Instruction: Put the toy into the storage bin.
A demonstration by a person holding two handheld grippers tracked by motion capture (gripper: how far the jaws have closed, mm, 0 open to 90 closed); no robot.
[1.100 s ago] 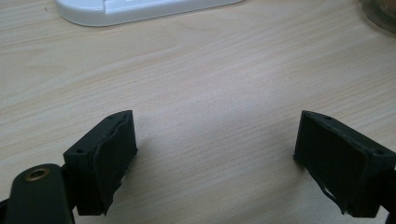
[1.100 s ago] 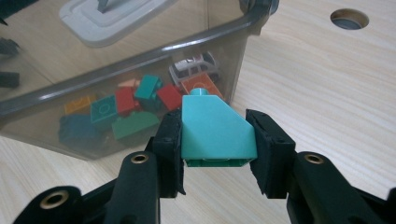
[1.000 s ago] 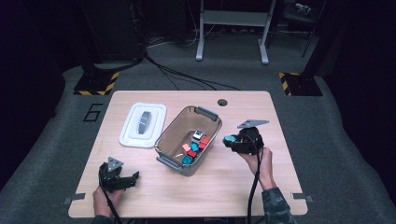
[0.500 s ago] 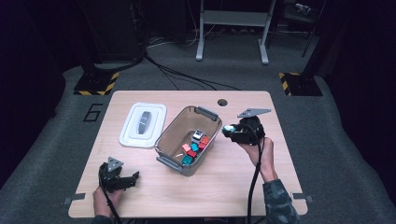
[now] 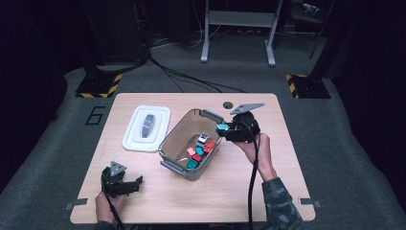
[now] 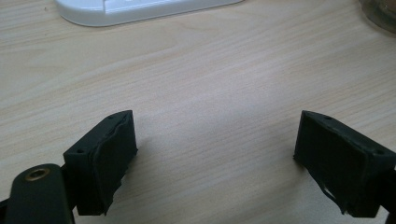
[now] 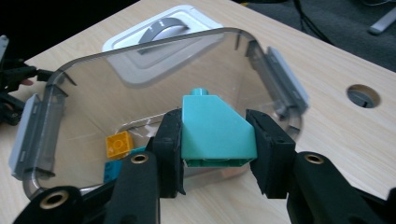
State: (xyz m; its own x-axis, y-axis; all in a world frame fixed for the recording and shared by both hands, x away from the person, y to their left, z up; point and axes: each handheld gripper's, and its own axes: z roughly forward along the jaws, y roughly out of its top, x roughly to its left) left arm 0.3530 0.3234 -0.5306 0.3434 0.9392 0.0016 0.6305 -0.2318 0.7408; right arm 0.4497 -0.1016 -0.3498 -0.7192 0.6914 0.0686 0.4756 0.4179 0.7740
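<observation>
A clear plastic bin [image 5: 174, 139] with grey clip handles stands in the middle of the table and holds several coloured bricks [image 5: 200, 150]. My right gripper [image 5: 225, 130] hovers at the bin's right rim, shut on a teal sloped brick [image 7: 214, 128] held between its jaws over the bin [image 7: 140, 93]. A yellow brick [image 7: 119, 144] lies on the bin floor below. My left gripper [image 5: 136, 183] rests near the table's front left edge, open, with bare wood between its fingers [image 6: 109, 161].
A white lid [image 5: 146, 127] with a grey handle lies flat left of the bin; its edge [image 6: 140, 9] shows ahead of the left gripper. A round cable hole [image 5: 228, 104] sits at the table's back. Dark floor, cables and a metal stand surround the table.
My right gripper has carried the teal brick leftward and a little farther back, from beside the bin to its right rim. The left gripper has stayed put.
</observation>
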